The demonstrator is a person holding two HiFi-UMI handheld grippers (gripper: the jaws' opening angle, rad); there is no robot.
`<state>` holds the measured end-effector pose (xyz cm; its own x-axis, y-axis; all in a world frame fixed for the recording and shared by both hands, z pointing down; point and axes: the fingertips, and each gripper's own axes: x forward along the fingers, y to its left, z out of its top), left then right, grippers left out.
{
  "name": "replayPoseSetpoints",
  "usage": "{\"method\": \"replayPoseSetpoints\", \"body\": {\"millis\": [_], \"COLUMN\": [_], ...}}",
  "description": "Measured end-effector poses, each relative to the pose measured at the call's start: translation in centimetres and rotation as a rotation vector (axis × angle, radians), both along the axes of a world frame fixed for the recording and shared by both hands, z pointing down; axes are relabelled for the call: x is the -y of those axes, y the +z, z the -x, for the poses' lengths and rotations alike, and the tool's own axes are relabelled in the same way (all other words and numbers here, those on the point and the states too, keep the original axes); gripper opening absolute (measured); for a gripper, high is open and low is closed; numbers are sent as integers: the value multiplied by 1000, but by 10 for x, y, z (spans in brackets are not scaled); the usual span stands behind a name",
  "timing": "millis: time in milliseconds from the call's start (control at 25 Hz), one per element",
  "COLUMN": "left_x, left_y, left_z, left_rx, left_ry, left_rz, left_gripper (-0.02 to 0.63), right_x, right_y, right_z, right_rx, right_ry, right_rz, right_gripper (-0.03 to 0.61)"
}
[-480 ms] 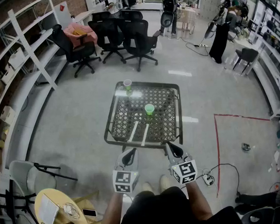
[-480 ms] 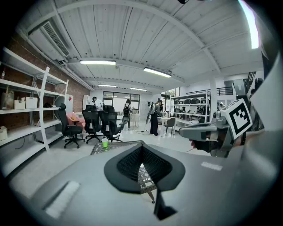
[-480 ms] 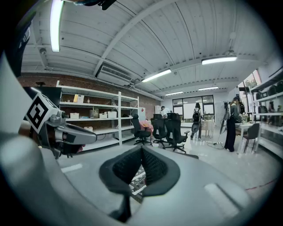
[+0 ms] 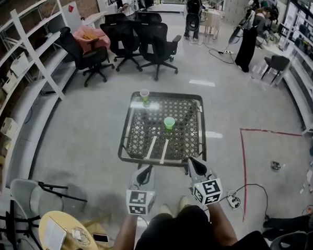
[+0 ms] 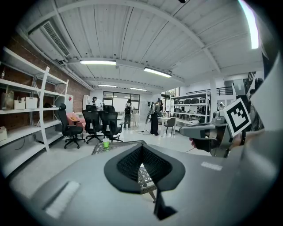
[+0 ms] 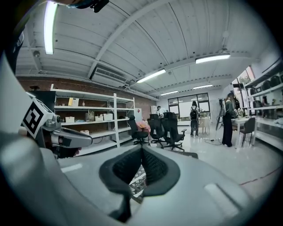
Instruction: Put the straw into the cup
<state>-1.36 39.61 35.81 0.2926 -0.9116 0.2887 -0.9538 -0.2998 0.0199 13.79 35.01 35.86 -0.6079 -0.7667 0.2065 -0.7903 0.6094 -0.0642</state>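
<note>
Now the fingers (image 5: 126,167) of the left gripper (image 4: 145,171) are squeezed tight together, and nothing is between them. The fingers (image 6: 158,170) of the right gripper (image 4: 195,165) are pressed together too, and they hold nothing. The two grippers are side by side, a little apart. They sit just off the near edge of a square metal tabletop (image 4: 126,129) with a criss-cross woven top.

Two thin white straws lie flat on the near part of that tabletop. The left straw (image 4: 152,144) and the right straw (image 4: 164,150) are next to each other but do not touch. Both point away from the person.

Past the straws, near the middle of the tabletop, stands a small green cup (image 4: 169,122). It is upright, and no straw is in it. At the far left corner stands a clear cup (image 4: 144,95) with something green in its bottom.

The tabletop stands on a shiny grey floor (image 4: 93,125). Farther off is a bunch of black office chairs (image 4: 157,43), and one chair has a pink cloth (image 4: 91,35) on it. Long white shelves (image 4: 33,60) run along the left wall. A thin red line (image 4: 243,164) is marked on the floor at the right. Low at the left, near the person, is a small round yellow table (image 4: 73,225) with a few small things on it.
</note>
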Motion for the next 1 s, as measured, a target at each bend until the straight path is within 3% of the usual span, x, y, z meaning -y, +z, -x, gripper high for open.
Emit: {"method": "replayPoseSetpoints", "body": {"millis": [400, 1000], "left_x": [42, 169], "left_y": [16, 47], "left_z": [2, 3], "left_rx": [-8, 4], "left_ry": [10, -7], "left_rz": [34, 135], "left_gripper": [6, 6], "right_x": [33, 158], "right_y": [23, 50], "right_z": [4, 13], "right_rx": [-23, -2], "right_ry": [-13, -57], "right_rz": [52, 127], "right_gripper": [3, 3]}}
